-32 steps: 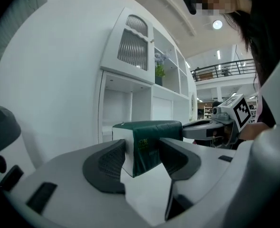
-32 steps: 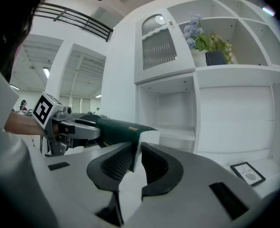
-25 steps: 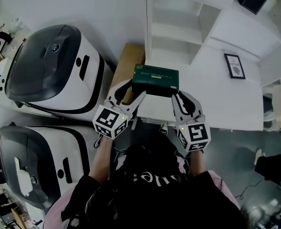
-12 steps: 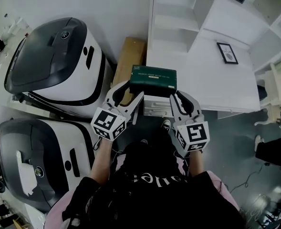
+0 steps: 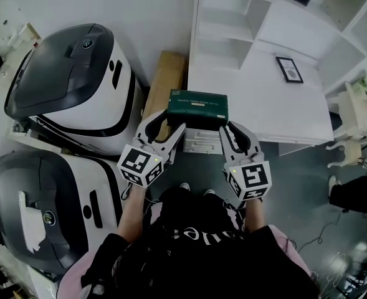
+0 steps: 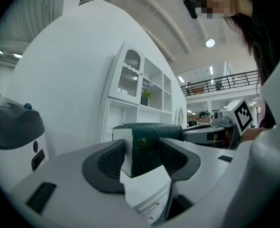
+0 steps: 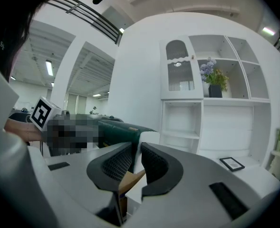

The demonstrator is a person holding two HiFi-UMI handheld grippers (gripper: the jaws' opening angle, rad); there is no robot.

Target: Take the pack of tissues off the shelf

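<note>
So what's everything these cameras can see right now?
pack of tissues: one, dark green, between both grippers
shelf unit: one, white, against the wall
counter: one, white, beside the shelf unit
picture frame: one, black-edged, flat on the counter
potted plant: one, dark pot, upper shelf compartment
machines: two, white with dark grey tops, at the person's left
board: one, brown, between upper machine and shelf unit
left gripper: one, white, shut on the pack's left end
right gripper: one, white, shut on its right end
</note>
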